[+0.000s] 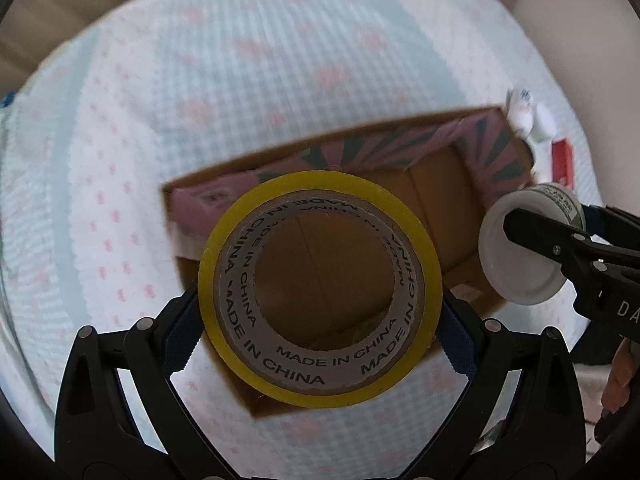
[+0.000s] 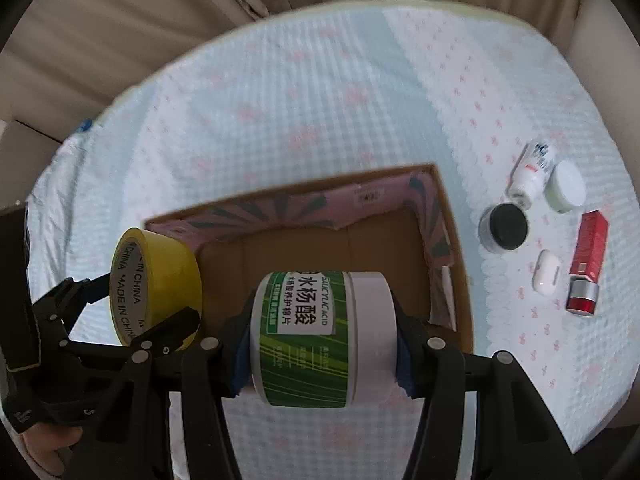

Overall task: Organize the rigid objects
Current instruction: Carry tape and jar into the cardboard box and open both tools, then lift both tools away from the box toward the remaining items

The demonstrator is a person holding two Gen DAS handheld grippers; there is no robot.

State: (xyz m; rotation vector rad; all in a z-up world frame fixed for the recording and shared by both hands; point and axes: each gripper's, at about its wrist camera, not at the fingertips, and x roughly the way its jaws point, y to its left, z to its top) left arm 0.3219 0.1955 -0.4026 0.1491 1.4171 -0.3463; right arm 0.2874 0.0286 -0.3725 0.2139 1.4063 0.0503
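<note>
Tape roll [image 1: 320,288] "MADE IN CHINA", jar [image 2: 320,336] "SALICYLIC ACID"

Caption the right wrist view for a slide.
Right gripper holds green-labelled jar over open cardboard box; left gripper carries yellow tape roll.

Both wrist views look steeply down, close above the cardboard box [image 1: 436,184] [image 2: 460,264]. Each catches the other's gripper: at 3 o'clock in the left view, 9 o'clock in the right.
</note>
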